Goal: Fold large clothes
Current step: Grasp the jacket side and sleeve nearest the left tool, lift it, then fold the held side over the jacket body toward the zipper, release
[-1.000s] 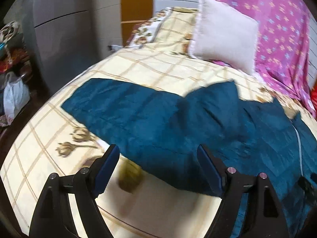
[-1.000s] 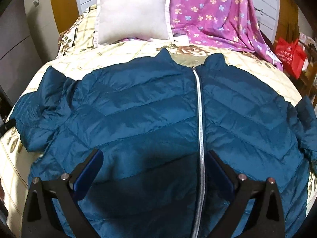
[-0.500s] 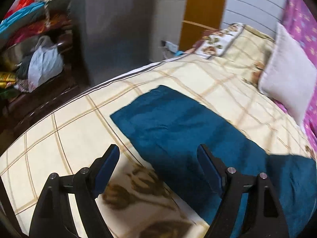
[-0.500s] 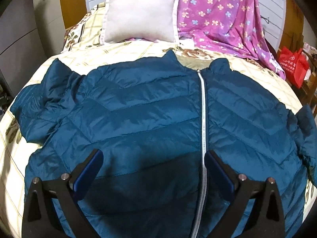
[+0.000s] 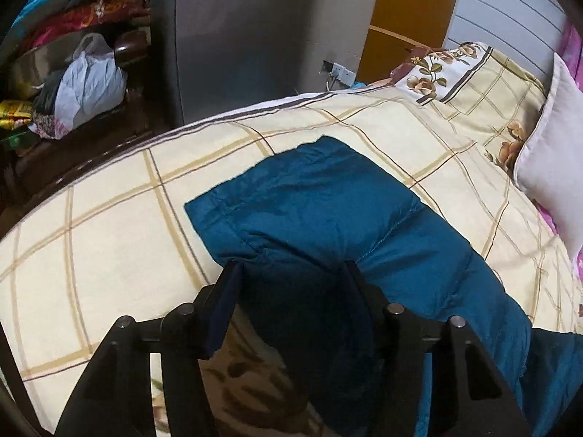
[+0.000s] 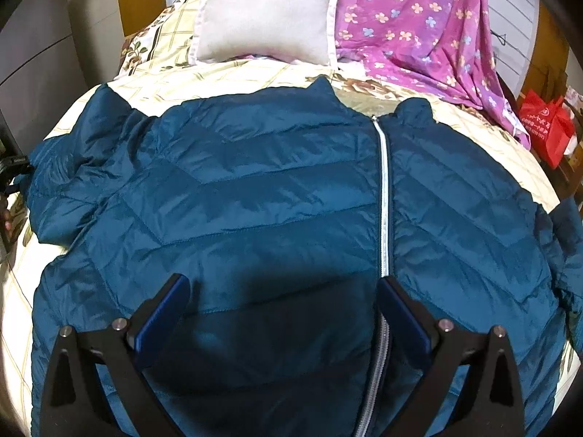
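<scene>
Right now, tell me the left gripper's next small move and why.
Probably finish closing, then lift the sleeve toward the jacket front. The left gripper is closing with sleeve fabric bunched between its fingers; the jacket lies flat and zipped, sleeve spread aside.

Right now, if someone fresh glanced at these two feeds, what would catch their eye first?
The big teal puffer jacket, spread front-up across the checked bedspread with its silver zipper running down the middle. Next, the left gripper, its jaws closing over the jacket's outstretched sleeve near the cuff, while the right gripper hangs open above the hem. Behind, a white pillow and a purple flowered blanket sit at the bed's head.
</scene>
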